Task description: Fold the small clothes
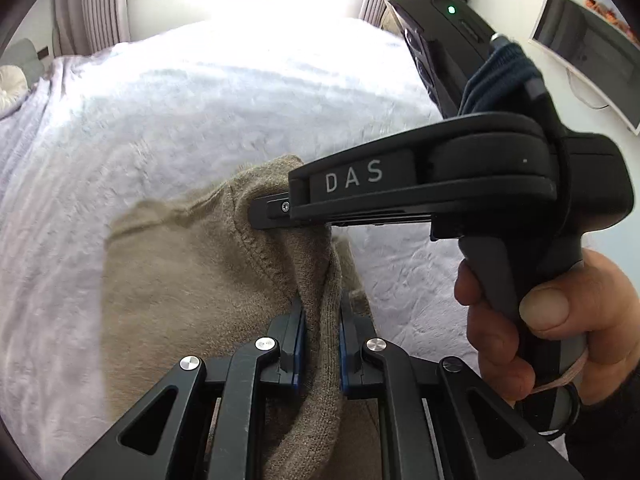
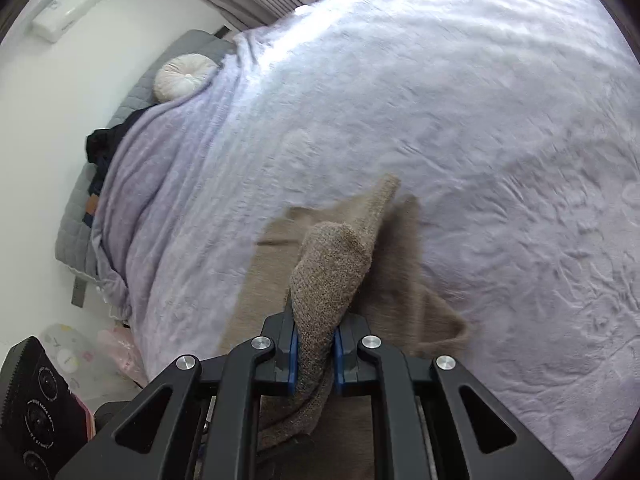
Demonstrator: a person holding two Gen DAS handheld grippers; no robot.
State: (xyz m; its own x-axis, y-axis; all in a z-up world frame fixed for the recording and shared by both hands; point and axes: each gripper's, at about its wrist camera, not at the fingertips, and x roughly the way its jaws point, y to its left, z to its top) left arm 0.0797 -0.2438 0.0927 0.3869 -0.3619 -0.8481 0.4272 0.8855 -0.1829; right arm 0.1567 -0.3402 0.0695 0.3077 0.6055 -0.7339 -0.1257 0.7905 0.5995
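Note:
A small tan knitted garment lies partly on the pale lilac bed cover. My left gripper is shut on a raised fold of it near an edge. My right gripper is shut on another bunched fold of the same garment, which stands up between its blue pads. In the left wrist view the right gripper comes in from the right, held by a hand, with its tip buried in the knit just above my left fingers. The rest of the garment spreads flat beneath both grippers.
The bed cover fills most of both views. A round white cushion and dark clothes lie at the bed's head end. A window and curtains stand beyond the bed, and a monitor hangs at the right.

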